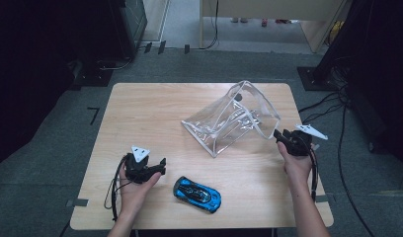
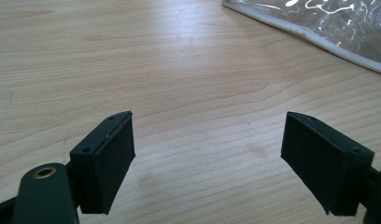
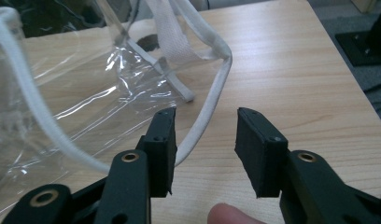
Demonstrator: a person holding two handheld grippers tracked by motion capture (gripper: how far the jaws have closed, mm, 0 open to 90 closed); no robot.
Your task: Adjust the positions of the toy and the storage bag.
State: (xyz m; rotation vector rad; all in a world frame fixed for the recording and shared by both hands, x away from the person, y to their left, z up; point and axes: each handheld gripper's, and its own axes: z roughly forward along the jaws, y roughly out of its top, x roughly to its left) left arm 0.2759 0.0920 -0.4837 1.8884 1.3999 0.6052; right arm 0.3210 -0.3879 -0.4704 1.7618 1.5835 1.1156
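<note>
A clear plastic bag [image 1: 229, 121] with white trim stands tented at the middle right of the wooden table [image 1: 150, 108]. My right gripper [image 1: 278, 136] is at the bag's right corner. In the right gripper view its jaws [image 3: 205, 112] are partly apart, and the bag's white rim [image 3: 219, 84] runs between them, close to the left pad, with a gap to the right pad. A blue toy car [image 1: 197, 193] lies near the front edge. Just left of the car, my left gripper [image 1: 162, 165] is held low over bare wood, jaws wide apart [image 2: 209, 116] and empty.
The bag's trimmed edge [image 2: 319, 28] shows at the top right of the left gripper view. Cables and black stands sit on the grey floor around the table. A fingertip [image 3: 226, 215] shows below the right jaws.
</note>
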